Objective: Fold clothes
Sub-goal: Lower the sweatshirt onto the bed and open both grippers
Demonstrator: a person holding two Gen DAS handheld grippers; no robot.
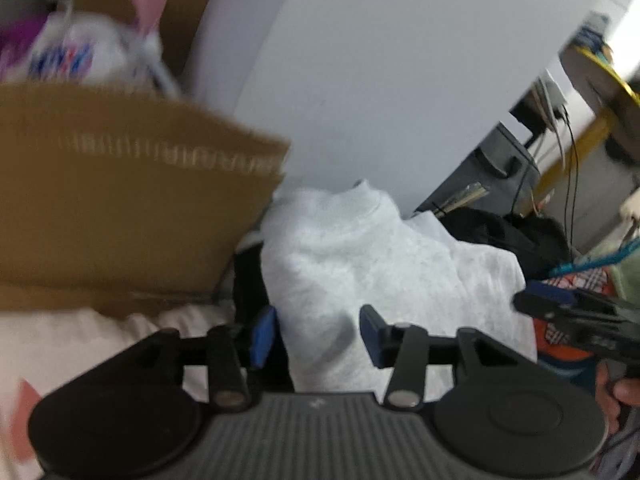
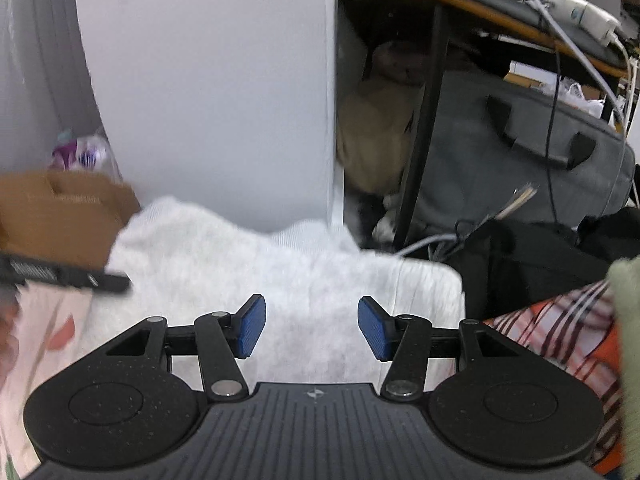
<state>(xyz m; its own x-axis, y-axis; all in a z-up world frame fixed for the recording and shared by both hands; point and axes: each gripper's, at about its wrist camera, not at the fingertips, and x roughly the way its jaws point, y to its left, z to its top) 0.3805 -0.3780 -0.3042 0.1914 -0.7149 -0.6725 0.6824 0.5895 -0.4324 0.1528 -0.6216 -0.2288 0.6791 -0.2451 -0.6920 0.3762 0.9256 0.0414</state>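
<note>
**Both grippers open over one folded white garment**

Left wrist view: the left gripper (image 1: 318,338) points down at a slant, its two blue-padded fingers (image 1: 262,338) standing apart with nothing pinched between them. Ahead of it, from 6 towards 12 o'clock, lies one white sweatshirt (image 1: 380,264), fleecy and soft, folded into a thick rounded block with its ribbed collar at the far end. The near edge of the cloth runs between the fingers, but the pads do not press it. At 9 o'clock stands one brown cardboard box (image 1: 120,200), its corrugated edge showing, blurred. A pale pink bedsheet (image 1: 80,340) spreads at 8 o'clock. At 3 o'clock the right gripper (image 1: 560,312) comes in, black and angular, with part of a hand (image 1: 620,394) behind it

Right wrist view: the right gripper (image 2: 312,330) tilts down likewise, its two ridged blue pads (image 2: 252,328) held apart, gripping nothing. The sweatshirt (image 2: 280,272) lies straight ahead, flat-topped, its right edge squared off. The cardboard box (image 2: 60,212) sits at 9 o'clock, and the tip of the left gripper (image 2: 80,278) reaches in below it. At 1 o'clock sits one grey fabric bag (image 2: 520,160) with two black handles; at 4 o'clock, an orange striped cloth (image 2: 560,328)
</note>
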